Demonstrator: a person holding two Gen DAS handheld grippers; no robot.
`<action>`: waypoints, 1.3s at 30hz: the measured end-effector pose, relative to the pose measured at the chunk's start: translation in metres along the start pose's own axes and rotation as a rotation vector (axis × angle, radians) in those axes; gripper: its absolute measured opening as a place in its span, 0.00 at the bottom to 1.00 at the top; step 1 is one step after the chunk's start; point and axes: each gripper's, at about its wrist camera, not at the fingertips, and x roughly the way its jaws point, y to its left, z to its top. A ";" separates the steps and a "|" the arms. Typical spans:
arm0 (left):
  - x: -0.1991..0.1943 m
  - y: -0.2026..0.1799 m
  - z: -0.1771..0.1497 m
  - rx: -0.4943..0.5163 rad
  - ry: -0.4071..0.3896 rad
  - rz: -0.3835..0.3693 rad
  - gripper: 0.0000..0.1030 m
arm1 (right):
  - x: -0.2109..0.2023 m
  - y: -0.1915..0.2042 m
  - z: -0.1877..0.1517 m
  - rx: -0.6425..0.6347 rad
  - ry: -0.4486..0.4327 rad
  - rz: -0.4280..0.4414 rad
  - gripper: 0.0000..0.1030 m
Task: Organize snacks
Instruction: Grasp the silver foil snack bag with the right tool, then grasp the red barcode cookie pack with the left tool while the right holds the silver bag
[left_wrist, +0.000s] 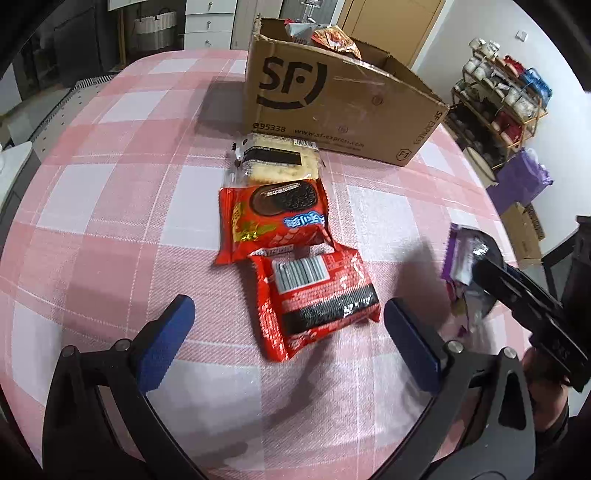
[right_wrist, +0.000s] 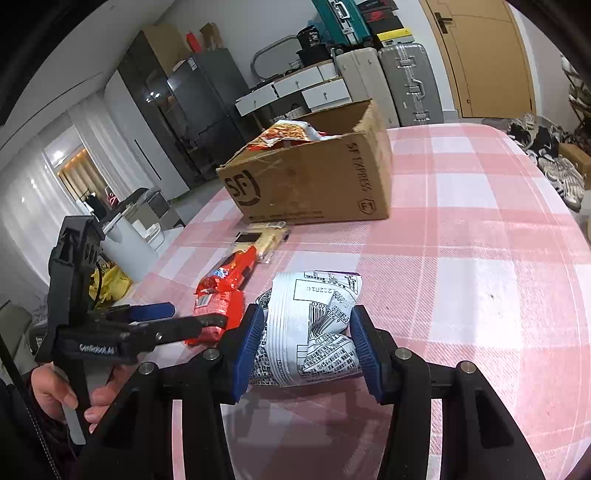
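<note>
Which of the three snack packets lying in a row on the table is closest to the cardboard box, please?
The pale cracker packet, nearly touching the cardboard box. Both red packets, Oreo-printed and barcode-up, lie farther off.

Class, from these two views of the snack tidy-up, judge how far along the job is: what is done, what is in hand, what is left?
Done: some snack bags already sit in the cardboard box. In hand: the right gripper is shut on a crumpled white packet. Left: two red packets and a pale cracker packet lie on the checked tablecloth; the left gripper is open over the nearer red one.
</note>
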 end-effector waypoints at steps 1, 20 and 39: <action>0.002 -0.003 0.001 0.000 0.004 0.001 0.99 | -0.002 -0.003 -0.001 0.007 -0.003 0.004 0.48; 0.027 -0.018 0.015 -0.037 0.050 0.074 0.99 | -0.009 -0.019 -0.001 0.044 -0.027 0.065 0.48; 0.020 -0.008 0.009 -0.043 0.037 0.024 0.78 | -0.024 -0.016 -0.004 0.043 -0.047 0.042 0.48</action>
